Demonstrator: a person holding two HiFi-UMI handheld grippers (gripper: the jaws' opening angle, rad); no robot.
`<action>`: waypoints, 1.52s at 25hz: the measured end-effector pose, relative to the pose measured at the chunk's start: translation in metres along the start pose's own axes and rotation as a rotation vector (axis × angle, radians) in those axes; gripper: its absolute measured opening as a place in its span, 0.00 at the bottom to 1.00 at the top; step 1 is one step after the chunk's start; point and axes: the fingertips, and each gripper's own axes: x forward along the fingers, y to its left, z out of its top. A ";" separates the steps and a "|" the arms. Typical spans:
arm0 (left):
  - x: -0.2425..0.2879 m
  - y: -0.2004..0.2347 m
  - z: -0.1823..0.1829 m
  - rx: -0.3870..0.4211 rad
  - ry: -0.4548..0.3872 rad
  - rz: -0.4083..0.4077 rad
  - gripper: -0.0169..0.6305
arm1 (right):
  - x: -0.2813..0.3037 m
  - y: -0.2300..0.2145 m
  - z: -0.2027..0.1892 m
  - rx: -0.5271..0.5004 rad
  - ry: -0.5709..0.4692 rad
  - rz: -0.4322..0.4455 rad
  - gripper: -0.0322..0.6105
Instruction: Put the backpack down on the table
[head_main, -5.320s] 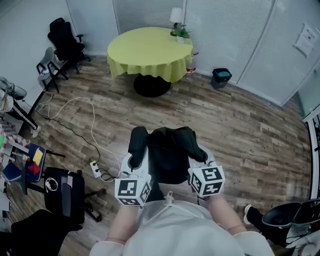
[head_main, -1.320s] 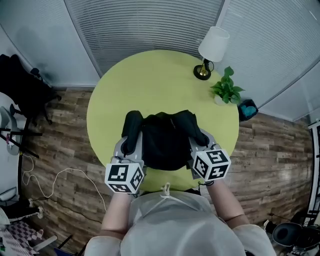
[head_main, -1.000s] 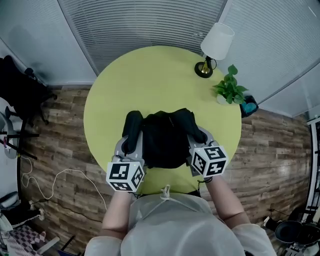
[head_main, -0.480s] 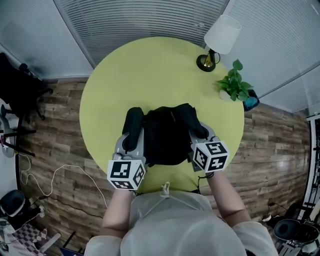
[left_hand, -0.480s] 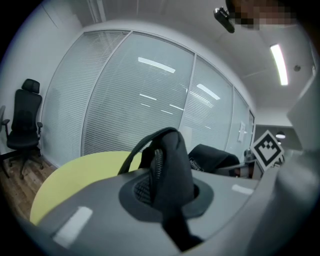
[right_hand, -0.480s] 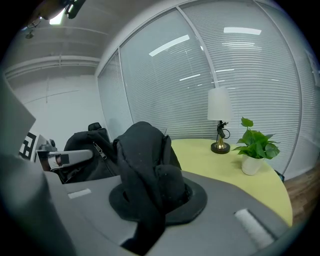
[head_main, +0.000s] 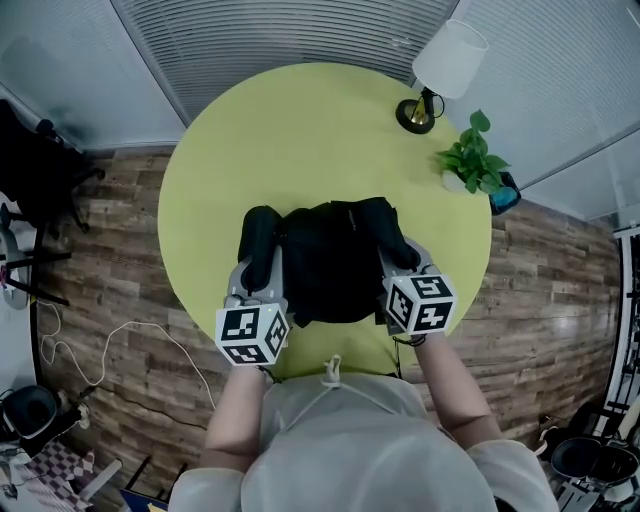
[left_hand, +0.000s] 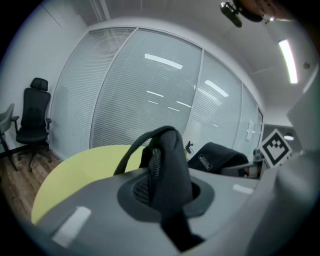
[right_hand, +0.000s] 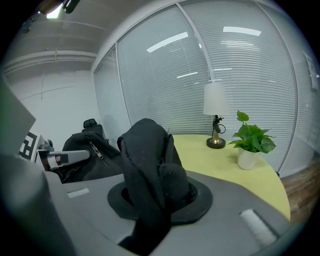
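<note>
A black backpack hangs low over the near half of the round yellow-green table; whether it touches the cloth I cannot tell. My left gripper clamps the backpack's left shoulder strap, and its jaws are opening. In the left gripper view that strap stands up between the jaws. My right gripper clamps the right strap, its jaws opening too. The right gripper view has this strap bunched between the jaws and the bag's body to the left.
A table lamp and a potted plant stand at the table's far right edge. A black office chair is on the wooden floor at the left. A white cable lies on the floor near the table's front left.
Both grippers have sunk with the backpack over the table's near half. The bag's left strap now spreads a little further to the left.
</note>
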 end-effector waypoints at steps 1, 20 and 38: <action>-0.002 0.001 0.000 -0.013 -0.009 0.002 0.09 | 0.000 0.000 -0.001 0.001 -0.003 -0.002 0.18; -0.074 -0.008 0.011 0.006 -0.095 0.111 0.46 | -0.083 0.003 0.017 -0.119 -0.177 -0.176 0.62; -0.160 -0.101 0.036 0.096 -0.160 0.021 0.04 | -0.186 0.042 0.014 -0.139 -0.326 -0.089 0.05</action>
